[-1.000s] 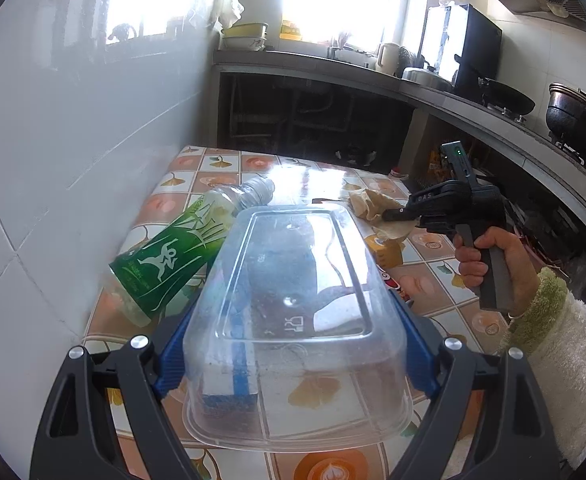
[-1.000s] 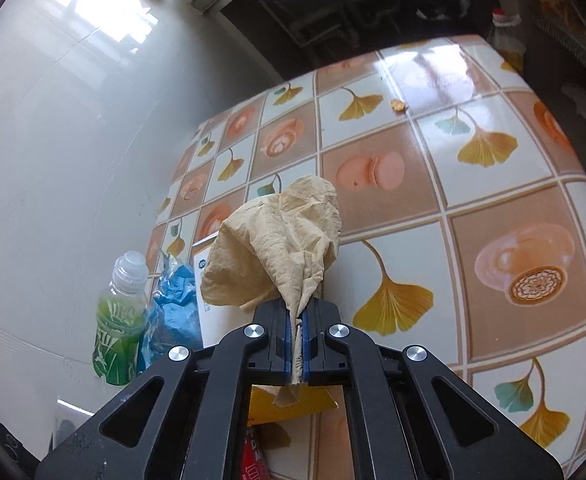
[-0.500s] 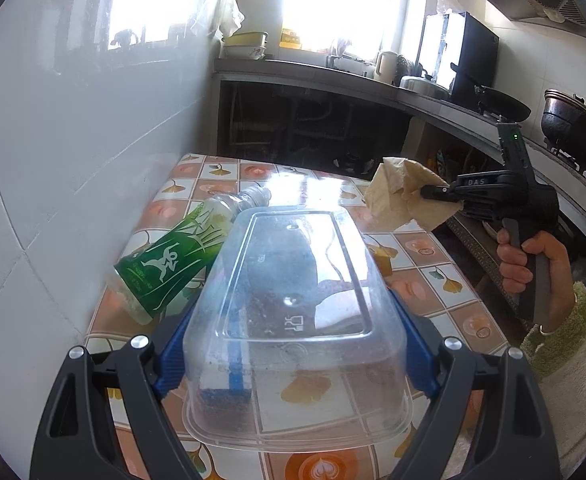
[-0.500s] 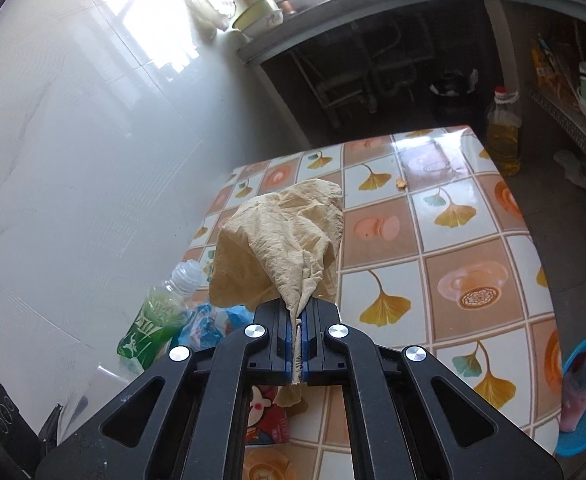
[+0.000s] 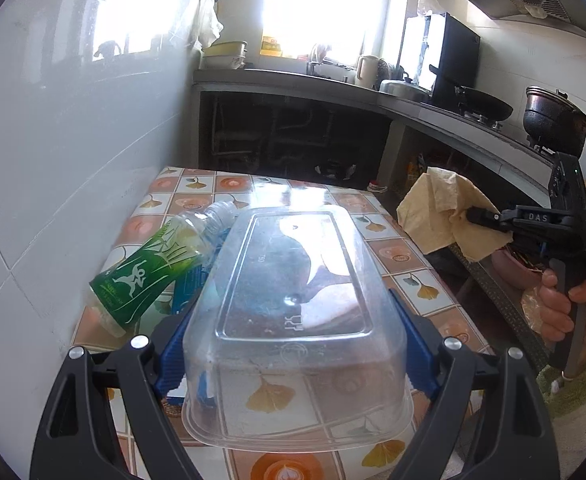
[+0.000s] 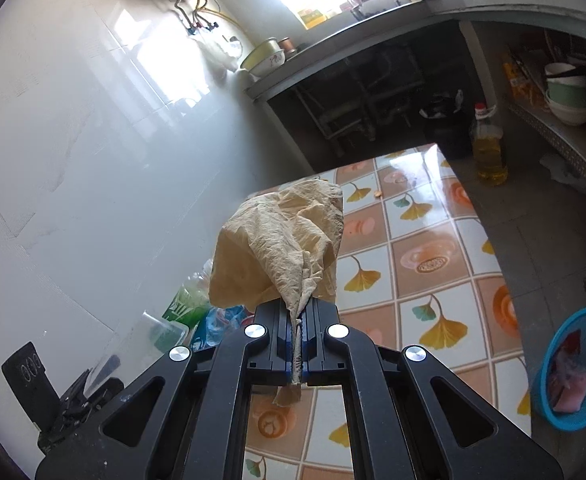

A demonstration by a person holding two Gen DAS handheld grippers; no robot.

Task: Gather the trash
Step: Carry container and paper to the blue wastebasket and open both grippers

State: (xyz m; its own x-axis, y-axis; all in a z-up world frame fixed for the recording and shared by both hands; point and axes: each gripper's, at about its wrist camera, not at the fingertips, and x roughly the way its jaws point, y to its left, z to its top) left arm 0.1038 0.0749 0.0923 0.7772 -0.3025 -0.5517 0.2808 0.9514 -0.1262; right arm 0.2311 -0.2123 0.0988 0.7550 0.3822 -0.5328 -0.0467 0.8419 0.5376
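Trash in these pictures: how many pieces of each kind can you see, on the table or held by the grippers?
Clear plastic tub, held in the left gripper: 1
Green bottle, on the table: 1
Crumpled paper, held in the right gripper: 1
Blue wrapper: 1
Total: 4

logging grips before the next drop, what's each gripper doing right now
Left gripper: fingers spread wide, closed on the clear plastic container.
Right gripper: shut on the crumpled tan paper, held above the table.
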